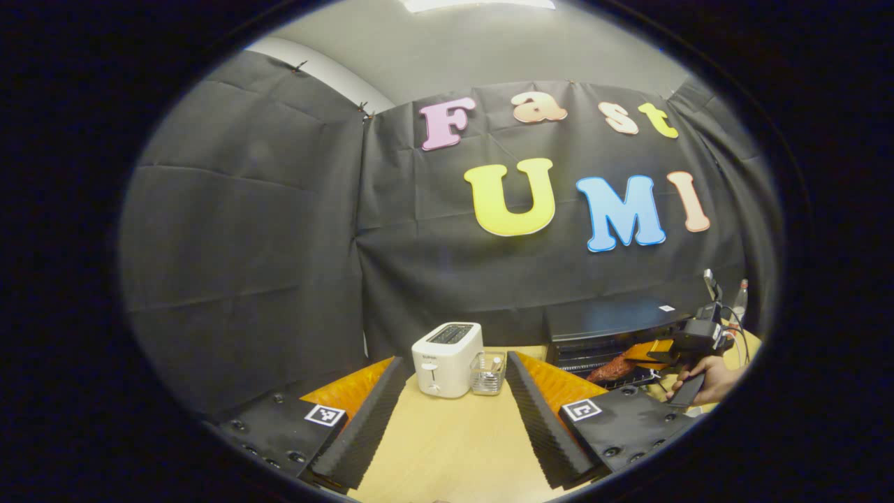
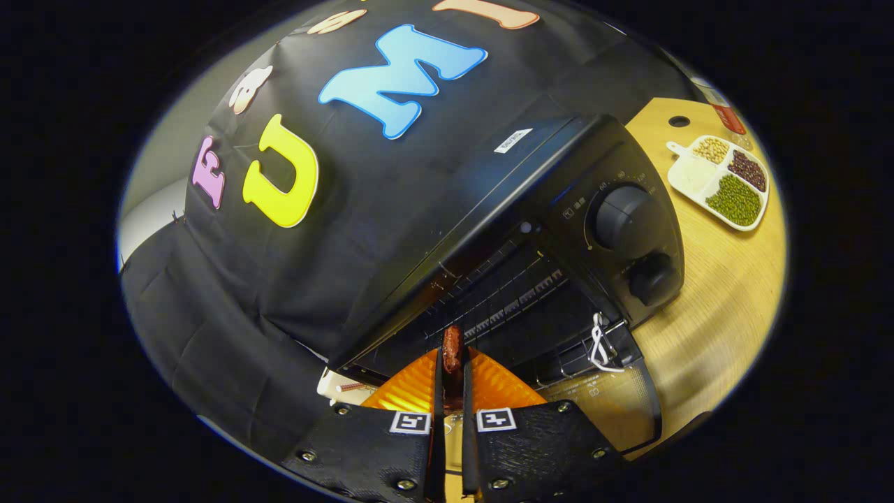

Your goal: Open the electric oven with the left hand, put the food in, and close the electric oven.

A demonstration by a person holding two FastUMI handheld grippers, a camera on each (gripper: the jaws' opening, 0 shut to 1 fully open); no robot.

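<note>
We see the electric oven (image 2: 559, 230) standing open on the table (image 2: 705, 314), its door (image 2: 607, 402) folded down. The right gripper (image 2: 452, 370) is clamped on the food (image 2: 452, 347), a reddish sausage-like piece, at the oven's mouth just before the rack. It looks light, soft and perhaps greasy, so a mid-body hold seems safest. The left gripper (image 1: 450, 391) hangs with fingers apart, clear of the toaster (image 1: 447, 358). The oven's top sticker (image 2: 513, 140) is too small to read.

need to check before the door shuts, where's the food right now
In the right gripper view the food is clamped between the right gripper fingers, at the mouth of the open electric oven, just above its lowered door.
</note>
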